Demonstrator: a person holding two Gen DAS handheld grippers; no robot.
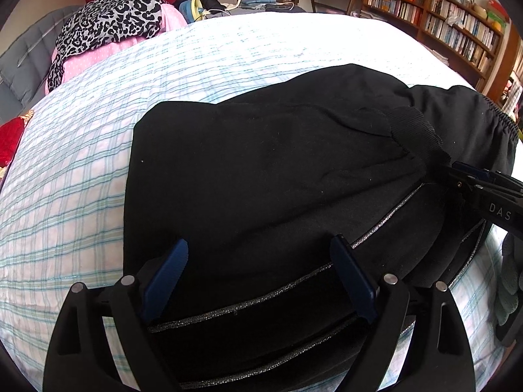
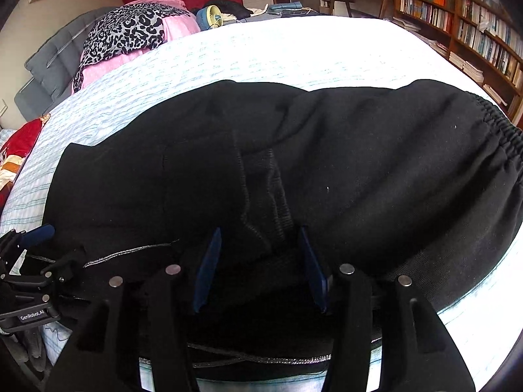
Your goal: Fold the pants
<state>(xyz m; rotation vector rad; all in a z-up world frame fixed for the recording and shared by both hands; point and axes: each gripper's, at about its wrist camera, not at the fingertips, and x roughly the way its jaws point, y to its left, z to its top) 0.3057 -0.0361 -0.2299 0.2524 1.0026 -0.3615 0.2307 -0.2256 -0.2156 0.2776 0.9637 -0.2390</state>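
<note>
Left wrist view: the black pants (image 1: pixel 278 170) lie across the near part of a bed (image 1: pixel 81 170) with a pale checked cover, already doubled over, with the cuffs brought up near the elastic waistband (image 1: pixel 500 124) at the right. A thin grey stripe (image 1: pixel 385 219) runs along the near edge.

The left hand-held gripper (image 1: pixel 261 271) hangs over the near left part of the pants with its blue fingers (image 1: pixel 170 271) wide apart and nothing clamped between them. In the right wrist view, the right hand-held gripper (image 2: pixel 261 261) sits over the ribbed cuffs (image 2: pixel 268 189), its jaws partly apart; I cannot tell whether cloth is pinched there.

My reading is that a fold has just been laid down and the cloth is being let go. The next move would call for smoothing, or for taking the left folded end and carrying it over toward the waistband.

Beyond, a leopard-print cloth (image 1: pixel 111 23) rests on pink bedding (image 1: pixel 130 45), and a bookshelf (image 1: pixel 441 19) fills the far right.
</note>
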